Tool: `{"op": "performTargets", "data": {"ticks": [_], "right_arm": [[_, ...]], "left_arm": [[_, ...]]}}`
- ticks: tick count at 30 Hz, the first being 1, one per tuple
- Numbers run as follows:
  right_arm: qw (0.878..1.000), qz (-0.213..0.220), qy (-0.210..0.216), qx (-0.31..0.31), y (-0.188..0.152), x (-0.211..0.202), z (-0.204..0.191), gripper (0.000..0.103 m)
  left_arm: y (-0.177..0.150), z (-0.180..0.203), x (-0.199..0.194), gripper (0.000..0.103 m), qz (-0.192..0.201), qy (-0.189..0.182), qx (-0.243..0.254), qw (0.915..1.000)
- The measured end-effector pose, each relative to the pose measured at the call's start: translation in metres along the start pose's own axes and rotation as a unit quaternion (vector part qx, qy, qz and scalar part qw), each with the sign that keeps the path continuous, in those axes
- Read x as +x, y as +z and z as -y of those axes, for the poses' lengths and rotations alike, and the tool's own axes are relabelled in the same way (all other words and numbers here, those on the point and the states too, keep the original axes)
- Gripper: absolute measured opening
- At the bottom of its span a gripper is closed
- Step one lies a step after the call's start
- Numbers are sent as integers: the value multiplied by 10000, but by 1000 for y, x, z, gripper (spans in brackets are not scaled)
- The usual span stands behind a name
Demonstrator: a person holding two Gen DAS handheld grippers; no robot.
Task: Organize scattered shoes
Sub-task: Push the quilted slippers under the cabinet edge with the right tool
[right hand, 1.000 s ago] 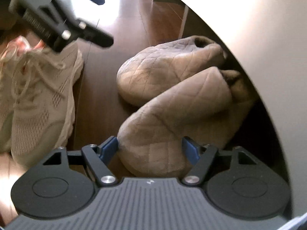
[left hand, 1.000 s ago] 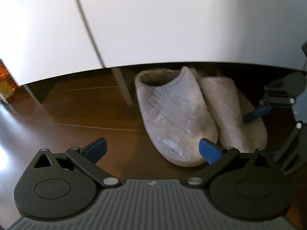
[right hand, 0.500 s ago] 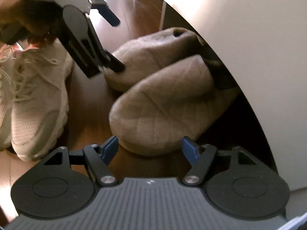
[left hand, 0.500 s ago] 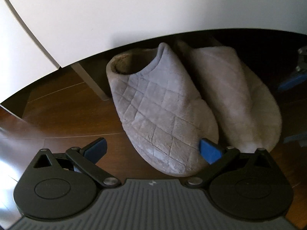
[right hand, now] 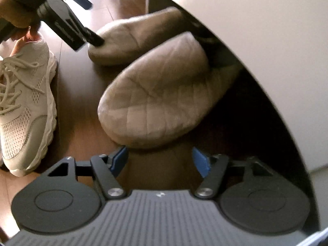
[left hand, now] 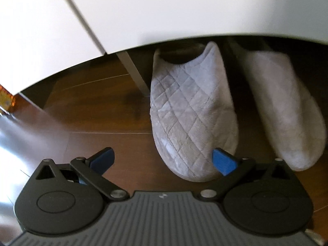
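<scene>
Two grey quilted slippers lie side by side on the dark wood floor, heels under a white cabinet. In the left wrist view the left slipper (left hand: 190, 121) is straight ahead and the right slipper (left hand: 287, 110) is further right. My left gripper (left hand: 163, 160) is open and empty, its right fingertip beside the left slipper's toe. In the right wrist view the near slipper (right hand: 155, 102) lies just ahead of my open, empty right gripper (right hand: 160, 158). The far slipper (right hand: 131, 39) has the left gripper (right hand: 82, 18) at its toe.
A beige mesh sneaker (right hand: 26, 94) with laces lies on the floor to the left in the right wrist view. The white cabinet (left hand: 164, 10) overhangs the slippers' heels, with a white leg (left hand: 133, 71) beside the left slipper. An orange object (left hand: 6, 100) sits far left.
The right gripper has backed off the near slipper, whose toe is now outside its fingers. The left gripper has drawn back slightly and the two slippers now lie a little apart.
</scene>
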State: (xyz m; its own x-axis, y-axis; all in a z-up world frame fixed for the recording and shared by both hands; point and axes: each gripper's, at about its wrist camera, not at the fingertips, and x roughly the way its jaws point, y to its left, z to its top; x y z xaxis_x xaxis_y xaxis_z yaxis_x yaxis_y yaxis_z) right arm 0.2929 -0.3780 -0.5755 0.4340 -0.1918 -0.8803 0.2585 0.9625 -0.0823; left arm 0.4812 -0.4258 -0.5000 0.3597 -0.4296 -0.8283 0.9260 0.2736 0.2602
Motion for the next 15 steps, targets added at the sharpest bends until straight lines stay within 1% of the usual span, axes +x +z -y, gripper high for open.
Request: {"op": "performTargets", "data": {"ticks": [2, 4, 9, 12, 13, 15], "right_arm": [[10000, 30, -12, -55, 4, 6, -1, 54], [9997, 99, 42, -200, 10, 12, -3, 54], [9979, 251, 148, -578, 35, 25, -14, 54], [9963, 248, 119, -820, 52, 36, -21, 56], [9962, 207, 136, -840, 53, 34, -22, 52], [9938, 165, 83, -1096, 50, 20, -29, 52]], "left_arm": [[-8, -6, -13, 103, 129, -16, -318, 9994], [-17, -9, -26, 103, 237, 37, -594, 9979], [-31, -18, -50, 103, 428, 139, -995, 9940], [-25, -26, -59, 103, 585, 264, -1125, 9916], [-28, -29, -63, 103, 637, 289, -1192, 9904], [-37, -35, -81, 103, 782, 341, -1464, 9855]]}}
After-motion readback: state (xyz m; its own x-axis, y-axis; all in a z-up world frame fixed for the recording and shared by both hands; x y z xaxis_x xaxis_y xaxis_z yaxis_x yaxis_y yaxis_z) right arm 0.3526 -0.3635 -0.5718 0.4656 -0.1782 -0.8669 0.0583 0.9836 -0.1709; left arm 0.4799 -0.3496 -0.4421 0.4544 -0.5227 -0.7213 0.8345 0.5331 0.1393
